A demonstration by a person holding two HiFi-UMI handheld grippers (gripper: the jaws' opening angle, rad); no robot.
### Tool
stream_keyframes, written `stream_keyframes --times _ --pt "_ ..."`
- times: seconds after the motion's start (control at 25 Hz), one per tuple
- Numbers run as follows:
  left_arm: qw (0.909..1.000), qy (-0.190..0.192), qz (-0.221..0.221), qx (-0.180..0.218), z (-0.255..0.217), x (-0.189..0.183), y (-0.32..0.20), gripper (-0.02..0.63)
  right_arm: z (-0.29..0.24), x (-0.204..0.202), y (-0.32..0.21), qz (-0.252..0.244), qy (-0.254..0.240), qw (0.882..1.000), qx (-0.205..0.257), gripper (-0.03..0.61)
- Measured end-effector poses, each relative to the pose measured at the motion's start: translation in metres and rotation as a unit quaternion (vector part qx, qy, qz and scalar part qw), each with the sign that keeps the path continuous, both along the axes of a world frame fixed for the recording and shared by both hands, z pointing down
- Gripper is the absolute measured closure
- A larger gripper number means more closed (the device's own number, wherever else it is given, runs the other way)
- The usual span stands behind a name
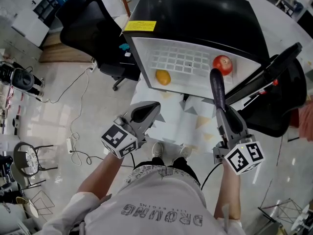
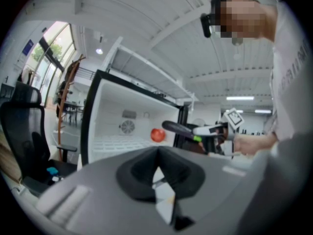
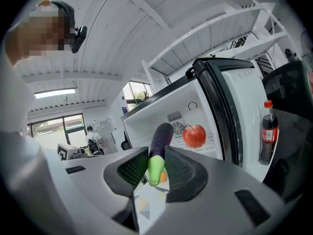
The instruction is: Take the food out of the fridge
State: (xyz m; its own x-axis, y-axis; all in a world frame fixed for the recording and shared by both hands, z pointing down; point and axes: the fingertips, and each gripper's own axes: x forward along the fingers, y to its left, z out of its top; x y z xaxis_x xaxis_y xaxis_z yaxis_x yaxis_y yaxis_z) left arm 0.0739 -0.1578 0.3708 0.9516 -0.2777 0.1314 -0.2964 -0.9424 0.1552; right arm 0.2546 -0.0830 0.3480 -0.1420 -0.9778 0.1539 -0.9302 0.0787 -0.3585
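A black mini fridge (image 1: 195,13) stands with its door (image 1: 266,75) swung to the right. On its white shelf lie a yellow-orange fruit (image 1: 163,77) at the left and a red apple (image 1: 222,64) at the right. My right gripper (image 1: 224,112) is shut on the green stem end of a dark purple eggplant (image 1: 217,84), which sticks out in front of the fridge opening. The right gripper view shows the eggplant (image 3: 159,146) between the pads, with the apple (image 3: 194,135) behind. My left gripper (image 1: 154,106) hovers left of it, shut and empty; its jaws (image 2: 157,166) meet.
A cola bottle (image 3: 268,131) stands in the fridge door. Black office chairs sit to the left (image 1: 93,28) and right (image 1: 288,102) of the fridge. A white mat with triangle prints (image 1: 188,124) lies before the fridge. Cables (image 1: 73,131) trail on the floor at the left.
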Motion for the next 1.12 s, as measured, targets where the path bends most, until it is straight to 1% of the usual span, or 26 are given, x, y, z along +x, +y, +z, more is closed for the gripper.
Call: stream_keyframes --times 0.28,0.8,1.12 --pt "1.0000 0.002 0.001 0.000 0.000 0.015 0.004 0.606 0.003 0.013 0.011 -0.004 -0.023 1.000 0.002 0.480" --pt "1.0000 -0.002 -0.006 0.000 0.001 0.028 0.001 0.606 0.010 0.026 0.015 -0.013 -0.026 1.000 -0.006 0.480" --pt "0.9999 -0.002 -0.010 0.003 -0.001 0.029 0.000 0.606 0.009 0.027 0.014 -0.022 -0.028 0.999 -0.008 0.480"
